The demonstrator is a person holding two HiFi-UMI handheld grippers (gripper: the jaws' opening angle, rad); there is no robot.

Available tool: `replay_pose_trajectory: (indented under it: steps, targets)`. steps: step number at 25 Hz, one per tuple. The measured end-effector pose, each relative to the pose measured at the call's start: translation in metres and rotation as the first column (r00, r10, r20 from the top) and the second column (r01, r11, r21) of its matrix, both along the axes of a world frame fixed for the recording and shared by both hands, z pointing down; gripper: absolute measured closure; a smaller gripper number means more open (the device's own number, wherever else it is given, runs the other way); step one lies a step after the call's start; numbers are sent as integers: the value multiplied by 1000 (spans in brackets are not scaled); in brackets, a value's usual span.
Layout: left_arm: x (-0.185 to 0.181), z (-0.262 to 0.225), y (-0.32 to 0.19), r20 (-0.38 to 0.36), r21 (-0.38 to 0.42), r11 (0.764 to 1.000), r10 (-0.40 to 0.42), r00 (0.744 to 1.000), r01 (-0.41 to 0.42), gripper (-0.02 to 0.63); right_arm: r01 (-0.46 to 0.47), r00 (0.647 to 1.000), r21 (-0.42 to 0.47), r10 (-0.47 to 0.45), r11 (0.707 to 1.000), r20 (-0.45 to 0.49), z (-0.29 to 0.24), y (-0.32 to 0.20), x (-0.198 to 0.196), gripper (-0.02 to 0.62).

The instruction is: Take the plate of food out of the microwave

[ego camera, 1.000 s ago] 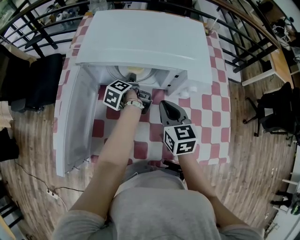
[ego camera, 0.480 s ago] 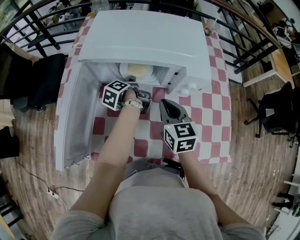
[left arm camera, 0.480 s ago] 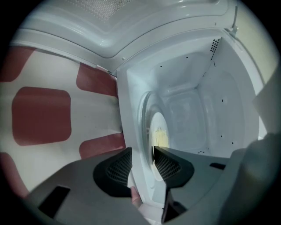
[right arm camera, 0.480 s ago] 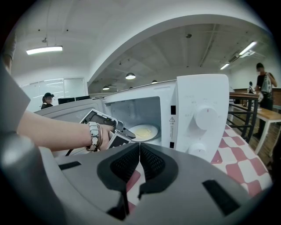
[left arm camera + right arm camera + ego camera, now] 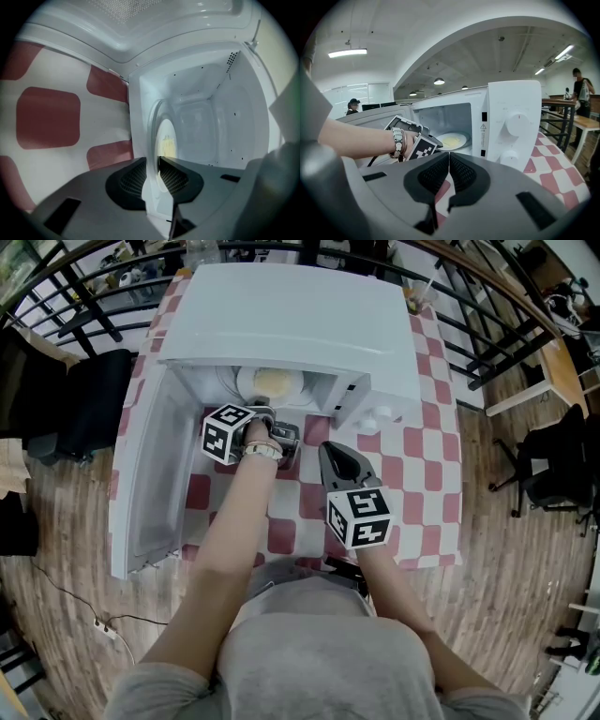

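Observation:
The white microwave (image 5: 291, 315) stands open on the checked table. Inside lies a white plate (image 5: 272, 382) with pale yellow food. My left gripper (image 5: 263, 412) reaches into the opening; its jaws are closing, and the plate's front rim (image 5: 152, 187) stands between the pads and fills the gap. The right gripper view shows the plate (image 5: 451, 139) just beyond the left gripper's marker cube (image 5: 421, 149). My right gripper (image 5: 328, 448) hovers over the table in front of the microwave, shut with nothing in it (image 5: 449, 168).
The microwave door (image 5: 150, 474) hangs open to the left. The control panel with two knobs (image 5: 511, 124) is right of the opening. The red-and-white tablecloth (image 5: 412, 456) runs around the microwave. Black railings (image 5: 487, 324) and a dark chair (image 5: 553, 465) stand off the table.
The left gripper has stayed at the microwave's opening, its cube shifting slightly left. The right gripper has not moved.

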State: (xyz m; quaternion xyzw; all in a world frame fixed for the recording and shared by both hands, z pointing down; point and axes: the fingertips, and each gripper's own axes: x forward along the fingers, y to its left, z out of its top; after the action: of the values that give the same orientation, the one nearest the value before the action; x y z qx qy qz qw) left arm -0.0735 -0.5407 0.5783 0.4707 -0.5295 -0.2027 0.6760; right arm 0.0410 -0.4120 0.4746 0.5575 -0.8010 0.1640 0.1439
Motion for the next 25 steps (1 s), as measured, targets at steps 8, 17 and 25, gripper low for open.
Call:
replay_pose_trajectory:
  steps: [8, 17, 25]
  targets:
    - [-3, -8, 1, -44, 31, 999, -7, 999, 9, 569, -5, 1000, -2, 5, 1000, 0, 1, 1, -1, 569]
    - [-4, -23, 1, -72, 145, 989, 11, 997, 0, 594, -6, 1000, -1, 6, 1000, -2, -1, 5, -5, 569]
    - [-9, -24, 14, -87, 179, 984, 23, 996, -7, 594, -13, 1000, 33, 12, 999, 27, -10, 13, -10, 569]
